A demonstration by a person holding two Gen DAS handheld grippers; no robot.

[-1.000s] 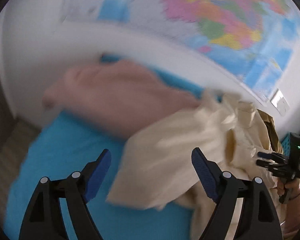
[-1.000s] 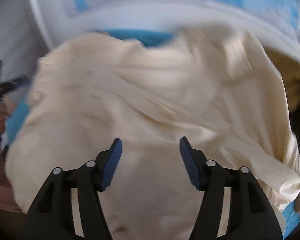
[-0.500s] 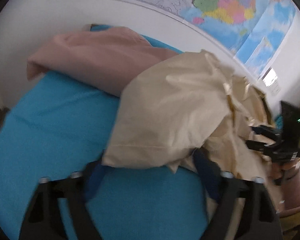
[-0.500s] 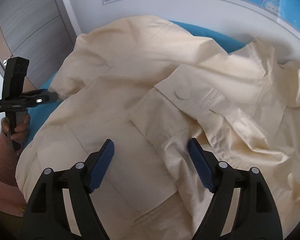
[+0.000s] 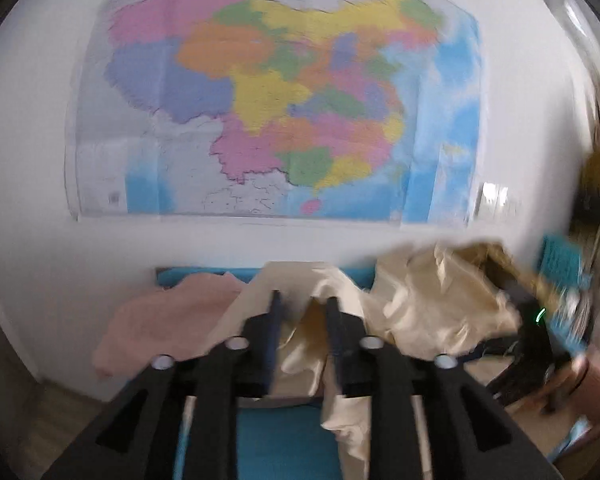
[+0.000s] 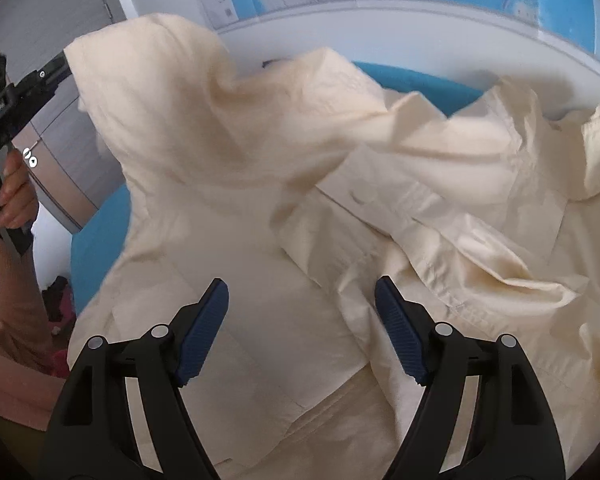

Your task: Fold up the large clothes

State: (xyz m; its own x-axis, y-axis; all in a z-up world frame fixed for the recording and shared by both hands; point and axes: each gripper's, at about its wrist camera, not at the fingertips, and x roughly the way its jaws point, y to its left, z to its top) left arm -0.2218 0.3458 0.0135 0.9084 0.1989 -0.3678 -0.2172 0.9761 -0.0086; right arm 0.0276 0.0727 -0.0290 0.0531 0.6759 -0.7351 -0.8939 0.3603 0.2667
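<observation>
Up goes the left gripper (image 5: 300, 316), jaws closing on a corner of the cream shirt (image 6: 284, 240) between them, while the right gripper (image 6: 300, 328) hovers, jaws apart, over the spread body—thin fabric could slip free.

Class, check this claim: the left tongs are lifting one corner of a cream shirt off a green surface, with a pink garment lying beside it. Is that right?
Not quite. The surface is blue, not green, as the right wrist view shows. The rest stands: the left tongs, closing on the fabric, lift a corner of the cream shirt, and the pink garment lies beside it.
</observation>
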